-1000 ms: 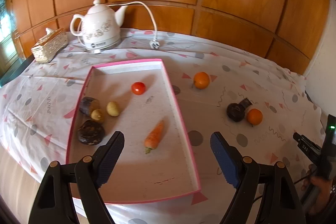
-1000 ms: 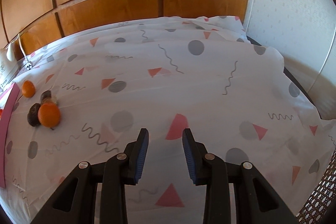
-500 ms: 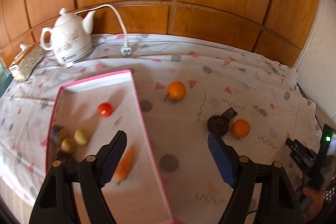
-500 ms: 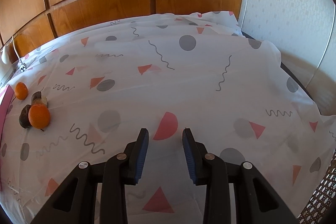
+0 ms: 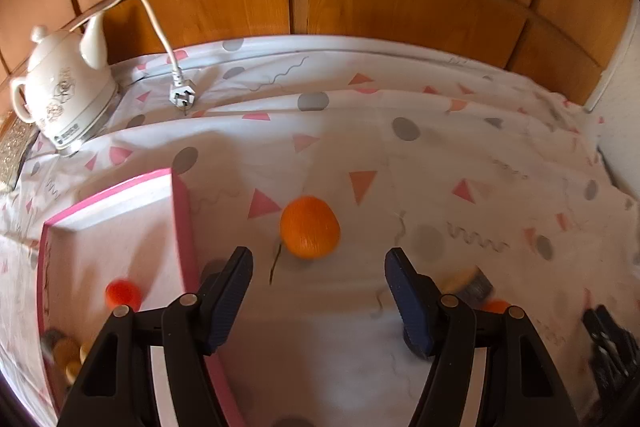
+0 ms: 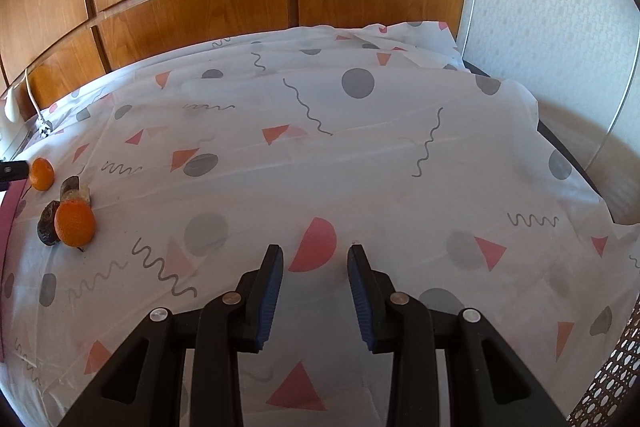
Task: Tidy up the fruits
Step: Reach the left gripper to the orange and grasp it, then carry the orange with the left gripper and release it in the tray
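A: Left gripper (image 5: 318, 273) state?
B: Jaws closing, nothing between them yet; orange (image 5: 310, 227) sits just ahead on the cloth (image 5: 440, 155), centred on the gap, beside the pink tray (image 5: 182, 211).
A: Right gripper (image 6: 315, 273)?
B: Jaws nearly together, empty, over bare cloth; a second orange (image 6: 75, 223) well off to its left; left hand is nearer.
A: Long axis?
B: None, roundish; dimpled peel, thin stem trailing toward the gripper; tray rigid, tomato (image 5: 123, 294) inside, smooth.
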